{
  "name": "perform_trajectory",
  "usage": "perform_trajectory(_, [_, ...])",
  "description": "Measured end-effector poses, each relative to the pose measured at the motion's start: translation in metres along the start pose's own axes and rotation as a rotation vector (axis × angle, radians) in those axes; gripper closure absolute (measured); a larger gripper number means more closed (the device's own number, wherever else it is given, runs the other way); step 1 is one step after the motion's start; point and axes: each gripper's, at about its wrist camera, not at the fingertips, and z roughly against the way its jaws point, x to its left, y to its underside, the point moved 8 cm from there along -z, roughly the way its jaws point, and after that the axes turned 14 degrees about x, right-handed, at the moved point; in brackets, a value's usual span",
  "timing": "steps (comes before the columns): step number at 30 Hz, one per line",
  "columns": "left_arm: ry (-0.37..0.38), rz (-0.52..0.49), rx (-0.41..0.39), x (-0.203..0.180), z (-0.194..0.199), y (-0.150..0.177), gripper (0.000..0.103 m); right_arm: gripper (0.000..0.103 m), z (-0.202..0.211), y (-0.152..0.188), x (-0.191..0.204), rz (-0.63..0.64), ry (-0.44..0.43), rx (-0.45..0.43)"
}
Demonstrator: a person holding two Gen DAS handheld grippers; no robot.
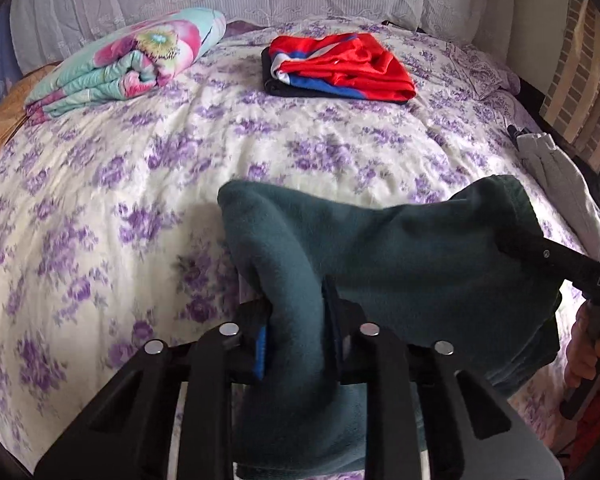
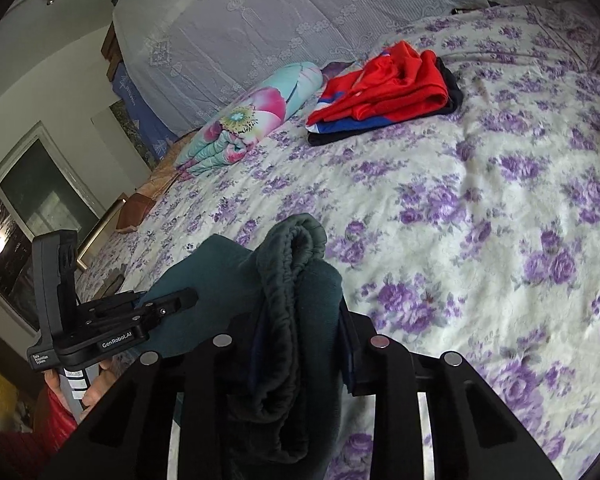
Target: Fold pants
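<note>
The dark teal fleece pants [image 1: 380, 256] hang bunched between both grippers above the bed. My left gripper [image 1: 298, 320] is shut on a thick fold of them. My right gripper [image 2: 300, 332] is shut on the gathered elastic waistband end [image 2: 288, 264]. In the left wrist view the right gripper [image 1: 540, 256] comes in from the right, clamped on the cloth's far edge. In the right wrist view the left gripper [image 2: 168, 304] shows at the left, gripping the teal cloth. The lower part of the pants hangs out of sight below the fingers.
The bed has a white cover with purple flowers [image 1: 140, 184]. A folded red and blue garment on a dark one [image 1: 340, 68] lies at the far middle. A folded floral quilt [image 1: 128, 64] lies far left. A grey cloth [image 1: 556, 176] lies at the right edge.
</note>
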Motion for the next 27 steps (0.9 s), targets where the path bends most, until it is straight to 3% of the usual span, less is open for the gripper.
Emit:
perform_trajectory(3, [-0.047, -0.027, -0.065, -0.001, 0.02, -0.049, 0.086, 0.074, 0.014, -0.045, 0.006, 0.051, 0.042, -0.056])
perform_trajectory(7, [-0.089, -0.011, -0.155, 0.0, 0.039, -0.147, 0.086, 0.074, 0.035, -0.129, -0.001, 0.051, 0.069, -0.16])
perform_trajectory(11, [-0.156, -0.005, -0.226, -0.006, 0.042, -0.241, 0.086, 0.074, 0.042, -0.218, -0.019, 0.037, 0.15, -0.265])
perform_trajectory(15, [-0.235, -0.007, -0.294, -0.013, 0.025, -0.309, 0.086, 0.074, 0.027, -0.285, -0.045, 0.027, 0.224, -0.361])
perform_trajectory(20, [-0.251, 0.032, -0.293, -0.003, -0.025, -0.365, 0.086, 0.074, -0.019, -0.336, -0.087, -0.023, 0.259, -0.406])
perform_trajectory(24, [-0.227, 0.09, -0.224, 0.015, -0.089, -0.38, 0.084, 0.074, -0.069, -0.345, -0.136, -0.09, 0.334, -0.381])
perform_trajectory(25, [-0.223, 0.105, -0.191, 0.02, -0.109, -0.379, 0.08, 0.071, -0.086, -0.34, -0.153, -0.111, 0.367, -0.357])
perform_trajectory(27, [-0.249, 0.13, -0.137, 0.032, -0.148, -0.371, 0.06, 0.057, -0.11, -0.331, -0.174, -0.085, 0.423, -0.336])
